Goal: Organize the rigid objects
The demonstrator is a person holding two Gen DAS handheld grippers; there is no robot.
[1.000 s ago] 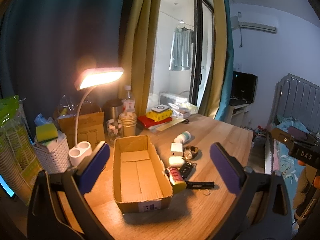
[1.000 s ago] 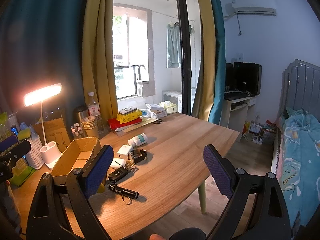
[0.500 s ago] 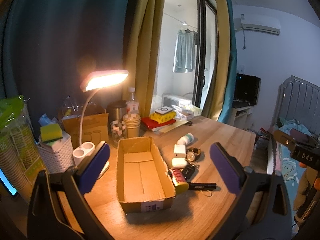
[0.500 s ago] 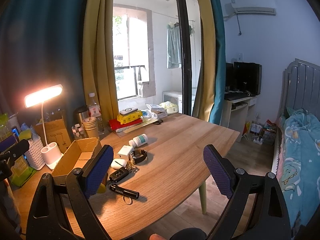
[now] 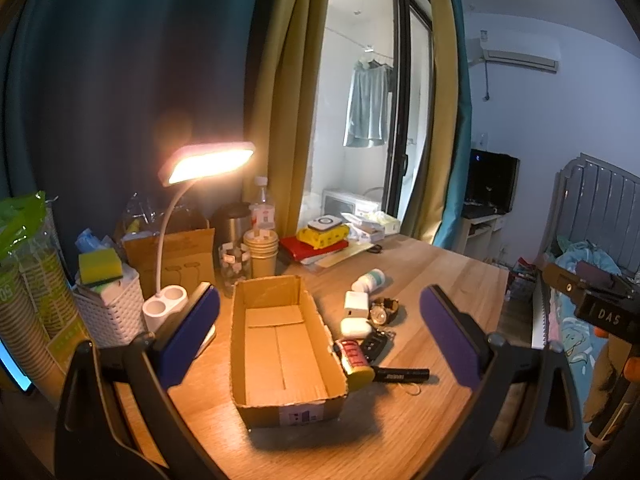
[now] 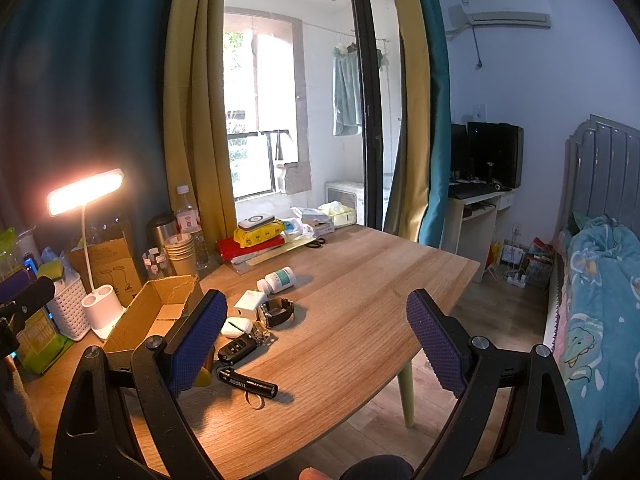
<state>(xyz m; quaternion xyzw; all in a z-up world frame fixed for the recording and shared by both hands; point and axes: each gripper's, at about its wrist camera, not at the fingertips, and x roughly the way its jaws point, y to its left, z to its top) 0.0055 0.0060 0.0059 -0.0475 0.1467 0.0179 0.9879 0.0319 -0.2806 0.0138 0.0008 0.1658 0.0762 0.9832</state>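
Flashlight point(image 6: 248, 384), black and slim, lies nearest on the desk point(image 6: 360, 312), just right of the empty cardboard box point(image 5: 280, 340). Both claws hover above the desk, wide open and holding nothing: left claw point(image 5: 320, 332) over the box, right claw point(image 6: 316, 344) beside the clutter. Recommended approach: lower the right claw across the flashlight's barrel, not its ends. Beyond lie the car key point(image 6: 236, 350), earbud case point(image 6: 237, 327), watch point(image 6: 278, 312), charger point(image 6: 250, 304) and pill bottle point(image 6: 278, 279), closely packed; take outer items first to avoid nudging neighbours.
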